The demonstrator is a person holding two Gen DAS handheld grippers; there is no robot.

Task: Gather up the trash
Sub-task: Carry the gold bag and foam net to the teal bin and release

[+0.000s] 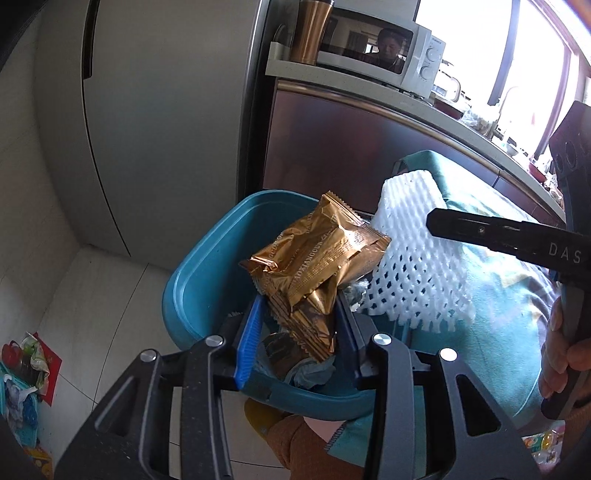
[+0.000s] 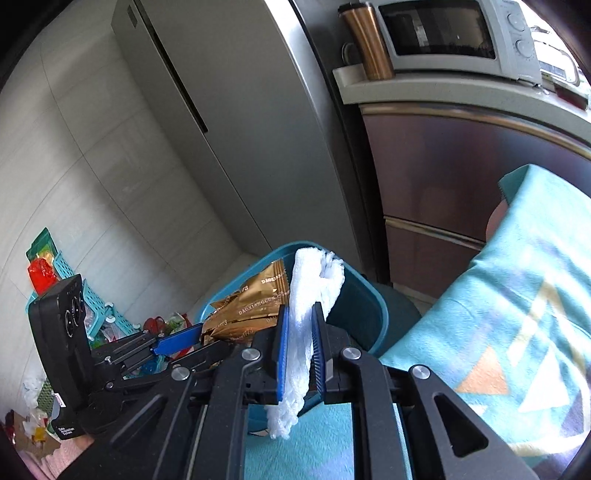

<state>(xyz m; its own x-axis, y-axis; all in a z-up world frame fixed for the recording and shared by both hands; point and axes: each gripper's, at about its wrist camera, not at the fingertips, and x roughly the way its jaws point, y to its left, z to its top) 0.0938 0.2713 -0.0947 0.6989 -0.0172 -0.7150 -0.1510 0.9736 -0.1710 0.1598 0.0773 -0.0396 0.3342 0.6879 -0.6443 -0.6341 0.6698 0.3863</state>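
My left gripper (image 1: 299, 325) is shut on gold snack wrappers (image 1: 317, 266) and holds them over the open blue bin (image 1: 192, 280). My right gripper (image 2: 301, 332) is shut on a white foam net (image 2: 306, 295) and holds it above the bin's rim (image 2: 365, 291). In the left wrist view the foam net (image 1: 413, 266) hangs beside the wrappers, with a right finger (image 1: 480, 230) across it. The right wrist view shows the left gripper (image 2: 199, 338) with the wrappers (image 2: 247, 306). Crumpled trash lies inside the bin (image 1: 306, 369).
A grey fridge (image 1: 166, 110) stands behind the bin, a brown cabinet (image 1: 351, 147) with a microwave (image 1: 373, 48) and copper tumbler (image 1: 312, 29) to its right. A teal patterned cloth (image 2: 498, 332) lies at right. Teal baskets and loose trash (image 2: 74, 280) sit on the floor at left.
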